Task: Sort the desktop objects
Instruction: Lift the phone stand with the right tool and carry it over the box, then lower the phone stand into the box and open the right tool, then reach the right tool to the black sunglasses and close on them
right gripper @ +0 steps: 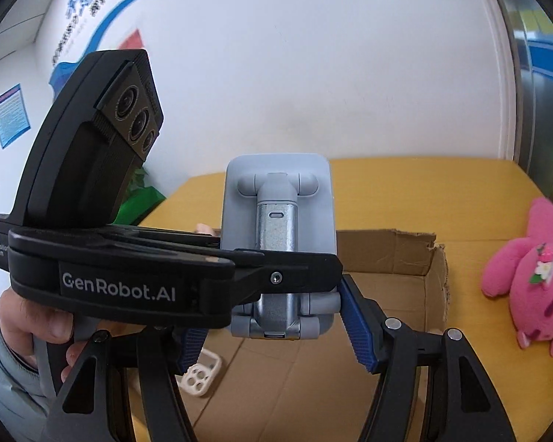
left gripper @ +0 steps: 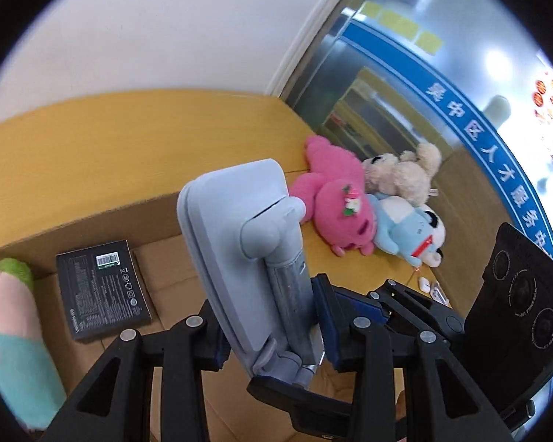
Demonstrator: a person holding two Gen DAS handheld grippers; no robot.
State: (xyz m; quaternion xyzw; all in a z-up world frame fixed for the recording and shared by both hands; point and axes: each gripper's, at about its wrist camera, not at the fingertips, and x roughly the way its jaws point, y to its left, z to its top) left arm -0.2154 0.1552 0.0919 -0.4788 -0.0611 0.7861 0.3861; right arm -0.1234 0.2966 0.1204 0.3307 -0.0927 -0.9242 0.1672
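In the centre of the left wrist view, the left gripper (left gripper: 276, 328) has its blue fingers (left gripper: 322, 316) closed on a grey phone stand (left gripper: 247, 258), held upright above an open cardboard box (left gripper: 173, 269). A black packet (left gripper: 103, 289) lies inside the box at the left. The right gripper (right gripper: 276, 331) stands with its fingers (right gripper: 357, 331) spread wide on either side of the stand's base. A pink plush toy (left gripper: 331, 206) lies on the yellow table (left gripper: 129, 125), right of centre.

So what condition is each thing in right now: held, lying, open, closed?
Grey phone stand: folded, upright, clamped in the left gripper, above the box.
Right gripper: open around the stand's base.
Cardboard box: open, flap torn.
Black package: lying flat in the box.
Pink plush: lying on the yellow table.
Phone case: lying in the box.
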